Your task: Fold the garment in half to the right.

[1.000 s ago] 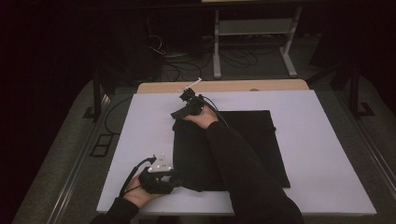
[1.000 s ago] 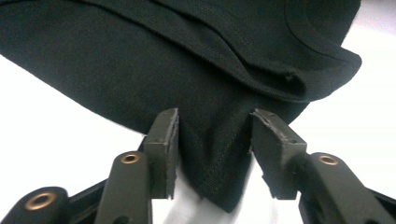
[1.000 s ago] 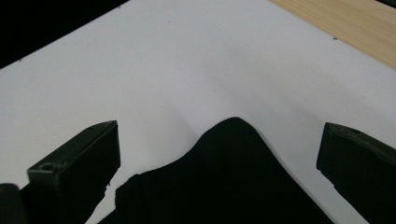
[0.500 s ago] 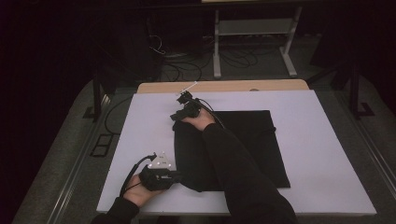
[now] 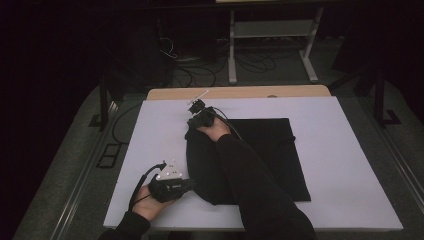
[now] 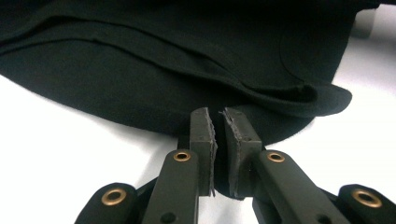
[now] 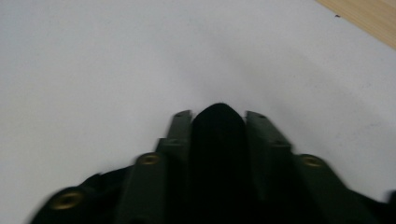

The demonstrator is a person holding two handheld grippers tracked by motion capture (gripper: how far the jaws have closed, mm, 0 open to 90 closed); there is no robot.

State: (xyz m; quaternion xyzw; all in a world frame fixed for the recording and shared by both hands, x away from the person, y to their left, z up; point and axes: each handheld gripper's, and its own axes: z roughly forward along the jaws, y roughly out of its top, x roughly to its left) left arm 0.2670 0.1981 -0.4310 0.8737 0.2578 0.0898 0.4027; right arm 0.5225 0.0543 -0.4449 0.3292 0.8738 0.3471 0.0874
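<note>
the left gripper (image 6: 218,122) has just been closing its jaws, and in the left gripper view they now pinch the near edge of the black cloth (image 6: 187,60), with only a thin slit between the pads and dark fabric in it. the right gripper (image 7: 217,114) has also just been closing; in the right gripper view a bunched fold of the same cloth fills the gap between its jaws and pokes out past their tips, so it grips the cloth too.

in the high view the black cloth (image 5: 270,150) lies spread on the white table top (image 5: 350,165), roughly in the middle. its left side is gathered into a rounded, doubled-over edge, while the right part lies flat with a straight border. the left gripper (image 5: 187,186) holds the near left corner of that gathered edge, close to the front of the table. the right gripper (image 5: 196,113) holds the far left corner, with the person's dark sleeve (image 5: 250,185) lying across the cloth between them.

beyond the white top a strip of bare wood (image 5: 240,92) shows, and behind it cables (image 5: 185,70) lie on the dim floor beside a pale metal stand (image 5: 272,30).
</note>
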